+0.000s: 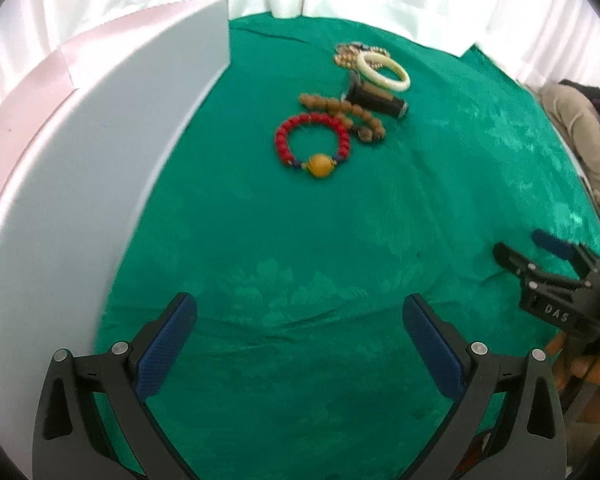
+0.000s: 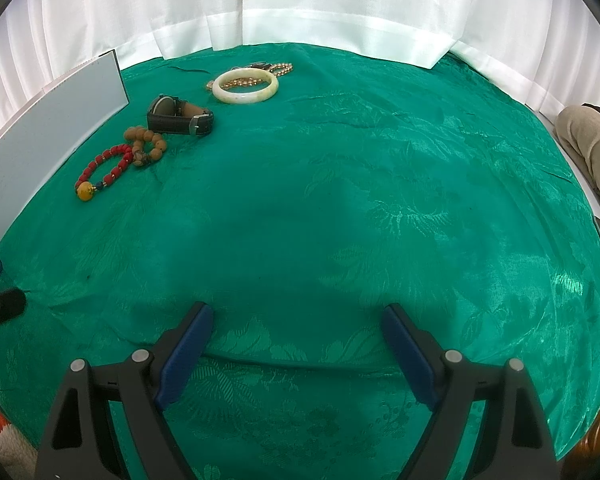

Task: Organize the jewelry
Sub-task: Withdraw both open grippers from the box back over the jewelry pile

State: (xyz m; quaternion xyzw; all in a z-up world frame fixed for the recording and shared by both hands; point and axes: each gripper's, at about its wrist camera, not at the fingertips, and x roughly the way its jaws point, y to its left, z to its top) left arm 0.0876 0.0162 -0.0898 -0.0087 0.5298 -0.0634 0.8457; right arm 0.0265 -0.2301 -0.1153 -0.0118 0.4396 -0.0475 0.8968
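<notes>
Both grippers, left (image 1: 300, 320) and right (image 2: 298, 330), fingers apart, empty; jewelry loose on green cloth (image 2: 340, 200) beside white box (image 1: 100, 160).

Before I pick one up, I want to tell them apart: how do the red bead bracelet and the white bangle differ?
The red bead bracelet is strung from many small beads with one large yellow bead; the white bangle is one smooth solid ring. The bracelet lies nearest the grippers, alone on the green cloth; the bangle lies farther back, resting over a gold bead chain. Both lie flat, ungripped.
</notes>
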